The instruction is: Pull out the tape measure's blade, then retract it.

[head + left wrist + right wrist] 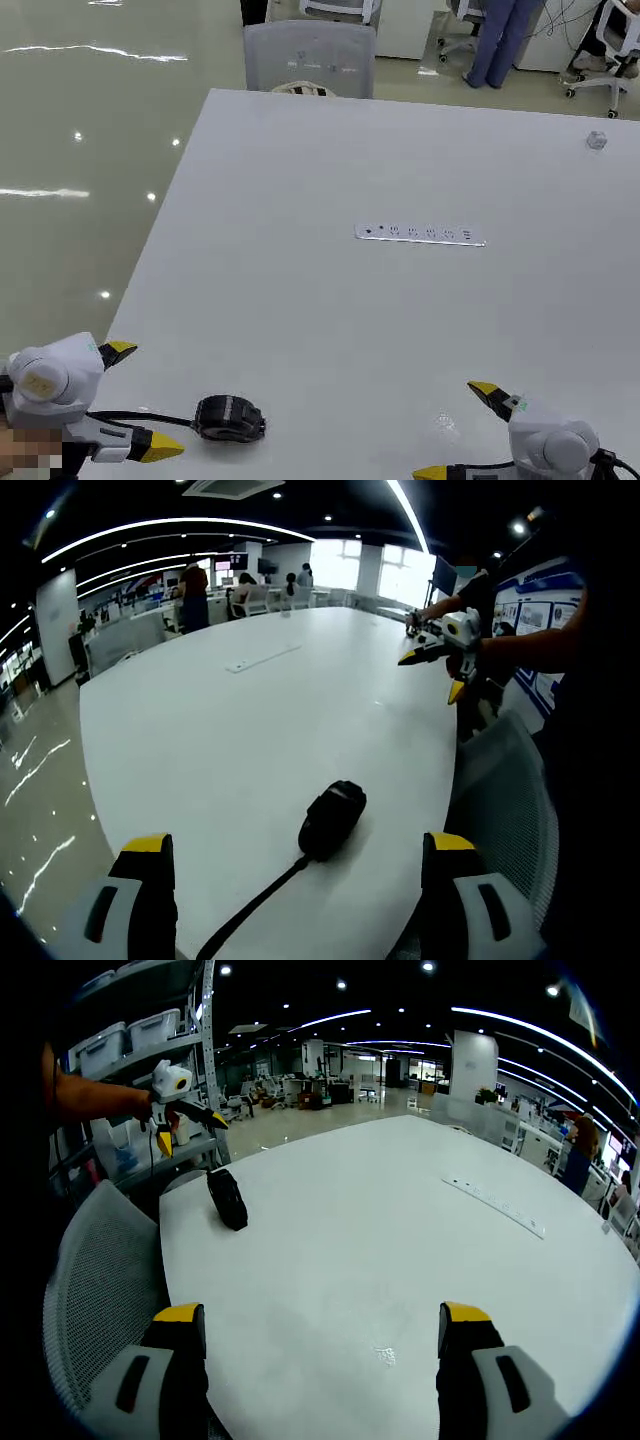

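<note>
the small black round tape measure point(229, 418) lies on the big white table point(330, 300), near its close edge. my left tongs point(143, 398) and my right tongs point(456, 430) hover at that edge, both spread wide, holding nothing.

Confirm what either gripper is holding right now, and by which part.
Nothing is held. The left gripper and right gripper are both open; the tape measure lies on the table just ahead of the left one, not gripped.

Black tape measure point(229, 417) on white table, blade retracted, black strap trailing.
</note>
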Demonstrator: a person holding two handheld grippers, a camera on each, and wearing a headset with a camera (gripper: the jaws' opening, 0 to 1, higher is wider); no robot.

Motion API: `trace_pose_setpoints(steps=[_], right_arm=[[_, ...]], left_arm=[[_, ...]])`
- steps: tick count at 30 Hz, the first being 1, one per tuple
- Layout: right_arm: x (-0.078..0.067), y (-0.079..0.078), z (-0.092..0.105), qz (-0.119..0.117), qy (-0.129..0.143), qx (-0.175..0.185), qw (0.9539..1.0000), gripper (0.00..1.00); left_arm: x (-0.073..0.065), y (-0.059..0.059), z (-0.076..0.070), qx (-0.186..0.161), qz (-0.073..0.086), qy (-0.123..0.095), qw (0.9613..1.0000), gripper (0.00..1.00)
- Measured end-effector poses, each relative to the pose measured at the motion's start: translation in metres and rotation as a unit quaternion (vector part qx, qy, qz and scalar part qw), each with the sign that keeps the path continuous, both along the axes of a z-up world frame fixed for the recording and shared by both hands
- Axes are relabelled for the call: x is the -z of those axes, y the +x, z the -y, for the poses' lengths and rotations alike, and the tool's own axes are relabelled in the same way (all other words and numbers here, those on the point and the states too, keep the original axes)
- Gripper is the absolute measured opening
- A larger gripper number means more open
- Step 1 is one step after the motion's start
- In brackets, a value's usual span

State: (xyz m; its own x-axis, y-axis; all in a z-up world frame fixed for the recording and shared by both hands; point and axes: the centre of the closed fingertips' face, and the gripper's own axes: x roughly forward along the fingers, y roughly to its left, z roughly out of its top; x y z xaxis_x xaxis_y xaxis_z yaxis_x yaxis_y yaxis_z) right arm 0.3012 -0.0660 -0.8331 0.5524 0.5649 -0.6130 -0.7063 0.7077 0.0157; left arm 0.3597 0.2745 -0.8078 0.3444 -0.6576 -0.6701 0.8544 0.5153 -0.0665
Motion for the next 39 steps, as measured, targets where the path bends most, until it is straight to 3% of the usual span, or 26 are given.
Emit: trace_pose_setpoints(steps=[5,8,11,18,20,27,34,39], right_arm=[[-0.001,0.005,-0.003,-0.004,-0.001,-0.007,1.0,0.99],[-0.001,0.009,-0.003,-0.001,-0.001,-0.009,1.0,0.98],[-0.003,0.011,-0.007,-0.001,-0.003,-0.017,0.9999,0.98],[-0.002,0.012,-0.008,-0.002,-0.004,-0.022,0.9998,0.98],[0.002,0.015,-0.015,-0.009,-0.009,-0.035,0.9993,0.98],[0.003,0.019,-0.024,-0.01,-0.013,-0.053,0.9985,0.98],[0.005,0.025,-0.035,-0.011,-0.014,-0.07,0.9974,0.98],[0.006,0.029,-0.043,-0.012,-0.015,-0.083,0.9964,0.99]], left_arm=[[-0.003,0.005,0.007,0.018,0.005,0.01,0.9998,1.0],[-0.001,0.005,0.012,0.032,-0.007,0.015,0.9994,1.0],[0.002,0.005,0.015,0.045,-0.009,0.028,0.9986,1.0],[0.003,0.005,0.018,0.053,-0.012,0.033,0.998,1.0],[0.002,0.012,0.023,0.067,-0.009,0.04,0.9969,1.0],[0.003,0.015,0.029,0.083,-0.009,0.049,0.9953,1.0],[0.003,0.019,0.037,0.109,-0.005,0.064,0.992,1.0],[0.01,0.018,0.04,0.137,-0.006,0.083,0.9871,1.0]])
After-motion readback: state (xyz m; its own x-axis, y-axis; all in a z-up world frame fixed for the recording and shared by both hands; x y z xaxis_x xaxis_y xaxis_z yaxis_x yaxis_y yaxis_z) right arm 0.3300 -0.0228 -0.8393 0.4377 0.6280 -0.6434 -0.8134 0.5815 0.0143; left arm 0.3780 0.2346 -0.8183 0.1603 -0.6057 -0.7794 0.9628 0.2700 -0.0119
